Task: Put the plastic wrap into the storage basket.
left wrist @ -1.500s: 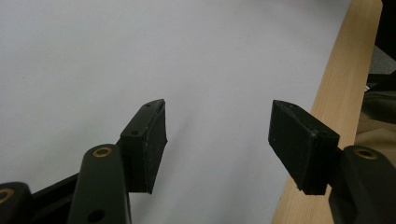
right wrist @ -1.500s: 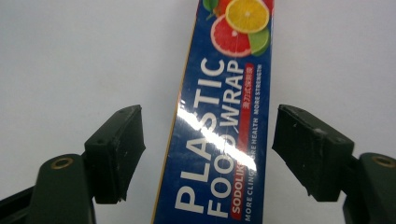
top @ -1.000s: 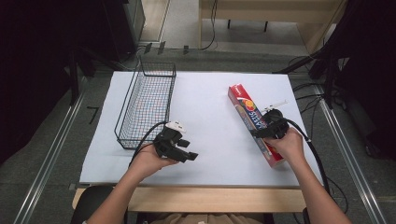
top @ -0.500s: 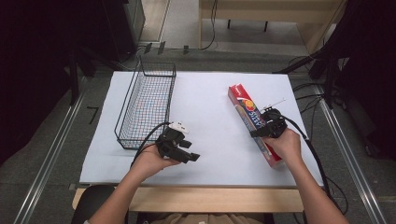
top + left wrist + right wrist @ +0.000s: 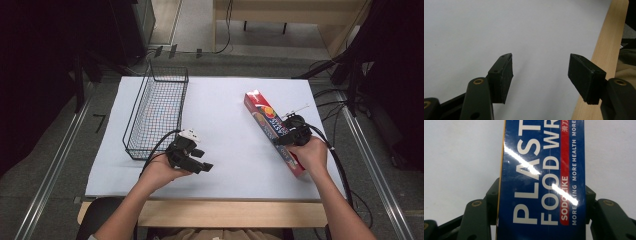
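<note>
At far left the wire basket [image 5: 157,112] stood empty. Your left tool [image 5: 192,159] stayed near it, jaws wide apart and holding nothing. At right, your right tool [image 5: 289,134] had closed on the plastic wrap box [image 5: 272,130], barely shifted, so a lift looked next. White sheet covered the bench [image 5: 225,110]; dark equipment surrounded it.

Your right gripper [image 5: 286,139] is closing in on the long red-and-blue plastic wrap box [image 5: 274,130], apparently gripping its sides now; your left gripper [image 5: 194,161] is drifting slightly nearer you.
</note>
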The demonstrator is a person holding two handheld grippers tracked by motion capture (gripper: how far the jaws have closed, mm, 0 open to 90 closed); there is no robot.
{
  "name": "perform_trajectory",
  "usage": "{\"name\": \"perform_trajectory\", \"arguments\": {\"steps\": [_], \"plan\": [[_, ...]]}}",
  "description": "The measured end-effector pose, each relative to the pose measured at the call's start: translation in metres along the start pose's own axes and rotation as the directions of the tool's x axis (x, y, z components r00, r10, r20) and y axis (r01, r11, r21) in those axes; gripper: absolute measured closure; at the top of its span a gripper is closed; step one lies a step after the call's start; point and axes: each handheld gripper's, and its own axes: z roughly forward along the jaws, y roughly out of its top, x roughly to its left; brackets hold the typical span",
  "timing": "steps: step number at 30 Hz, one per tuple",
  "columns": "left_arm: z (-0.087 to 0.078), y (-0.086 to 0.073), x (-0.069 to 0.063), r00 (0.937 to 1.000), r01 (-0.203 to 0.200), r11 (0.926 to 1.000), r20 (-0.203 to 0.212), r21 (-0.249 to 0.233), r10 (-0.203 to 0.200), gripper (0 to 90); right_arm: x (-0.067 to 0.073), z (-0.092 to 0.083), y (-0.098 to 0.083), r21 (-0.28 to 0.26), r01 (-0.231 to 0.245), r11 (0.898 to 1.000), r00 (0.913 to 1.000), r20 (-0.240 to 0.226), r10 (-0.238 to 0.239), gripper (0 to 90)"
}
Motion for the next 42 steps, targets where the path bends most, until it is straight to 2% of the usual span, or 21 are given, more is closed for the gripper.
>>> {"name": "perform_trajectory", "arguments": {"steps": [8,15,25,31,34,39,42], "plan": [[-0.001,0.000,0.000,0.9999,-0.011,0.9999,-0.001,-0.004,0.011,36.2,-0.005,-0.016,-0.003,-0.052,0.018,0.998,0.9997,-0.017,-0.018,41.3],[-0.002,0.000,0.000,0.9997,-0.022,0.9997,-0.003,-0.006,0.022,35.7,0.000,-0.020,-0.007,-0.045,0.033,0.998,0.9986,-0.039,-0.035,41.2],[-0.003,0.001,-0.001,0.9993,-0.038,0.9992,0.000,-0.013,0.038,35.4,0.011,-0.026,-0.010,-0.053,0.119,0.991,0.9903,-0.066,-0.122,41.3],[-0.004,0.001,-0.001,0.9991,-0.043,0.9990,-0.002,-0.013,0.043,35.4,0.021,-0.029,-0.013,-0.055,0.187,0.981,0.9763,-0.101,-0.191,41.3],[-0.004,0.001,-0.001,0.9992,-0.041,0.9991,-0.003,-0.014,0.041,35.4,0.025,-0.030,-0.014,-0.053,0.197,0.979,0.9699,-0.135,-0.202,41.3],[-0.006,0.003,-0.002,0.9985,-0.053,0.9984,0.009,-0.019,0.053,34.9,0.031,-0.032,-0.016,-0.064,0.251,0.966,0.9515,-0.167,-0.259,41.3],[-0.010,0.003,-0.002,0.9977,-0.067,0.9977,0.009,-0.016,0.067,34.8,0.033,-0.034,-0.018,-0.068,0.293,0.954,0.9371,-0.178,-0.300,41.3]]}}
